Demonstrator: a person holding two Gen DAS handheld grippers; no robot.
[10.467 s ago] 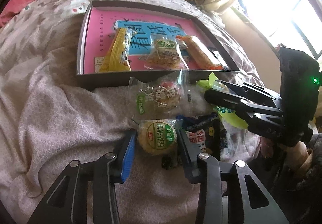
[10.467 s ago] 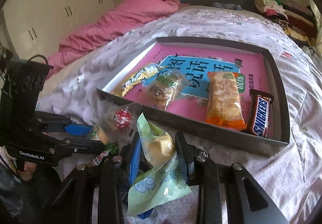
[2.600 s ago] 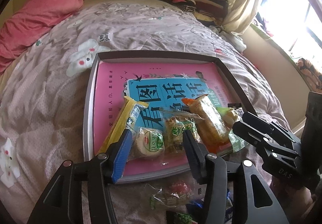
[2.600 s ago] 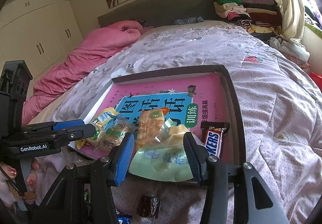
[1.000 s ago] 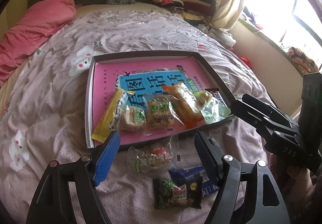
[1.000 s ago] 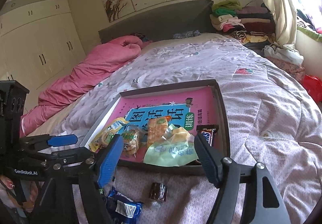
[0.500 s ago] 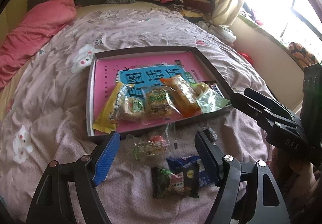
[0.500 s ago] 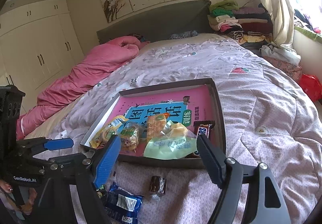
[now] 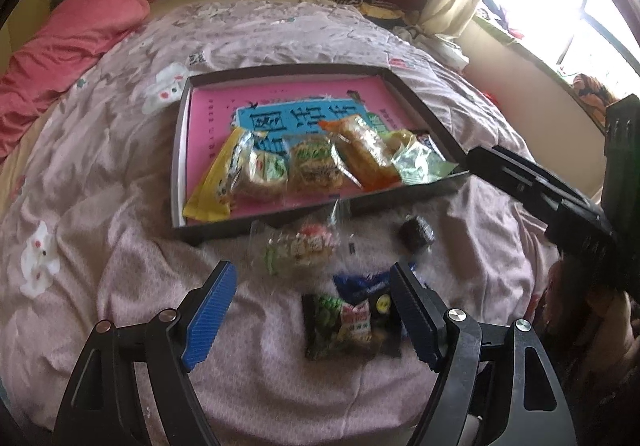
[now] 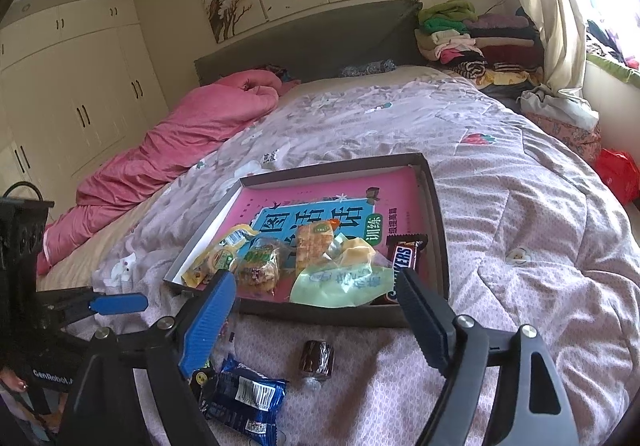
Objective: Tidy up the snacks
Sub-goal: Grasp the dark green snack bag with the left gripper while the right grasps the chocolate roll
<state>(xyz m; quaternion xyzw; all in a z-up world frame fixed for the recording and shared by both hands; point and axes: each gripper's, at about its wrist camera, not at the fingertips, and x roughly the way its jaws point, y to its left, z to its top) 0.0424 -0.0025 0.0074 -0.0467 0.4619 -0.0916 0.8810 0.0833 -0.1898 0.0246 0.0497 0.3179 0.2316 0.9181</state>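
Note:
A dark tray [image 9: 280,69] lined with a pink book lies on the bed. It holds a yellow packet [image 9: 212,185], a round cake [image 9: 262,173], a cracker pack [image 9: 314,163], an orange packet [image 9: 366,153], a pale green bag [image 10: 340,282] and a Snickers bar [image 10: 404,256]. Loose on the quilt in front lie a clear red-centred packet [image 9: 300,246], a brown candy [image 9: 416,232], a blue packet [image 10: 244,398] and a dark green packet [image 9: 348,326]. My left gripper [image 9: 312,278] hangs open above the loose ones. My right gripper [image 10: 316,286] is opening, nothing between its jaws.
A patterned lilac quilt [image 10: 520,205] covers the bed, with a pink duvet [image 10: 180,133] bunched at the far left. Folded clothes [image 10: 472,37] are stacked by the headboard. A curtain and window are on the right, wardrobes on the left. A hand [image 10: 12,382] holds the left gripper.
Both grippers have drawn back from the tray, leaving the round cake and the pale green bag in it. The right jaws have widened. The left view has dipped toward the loose snacks.

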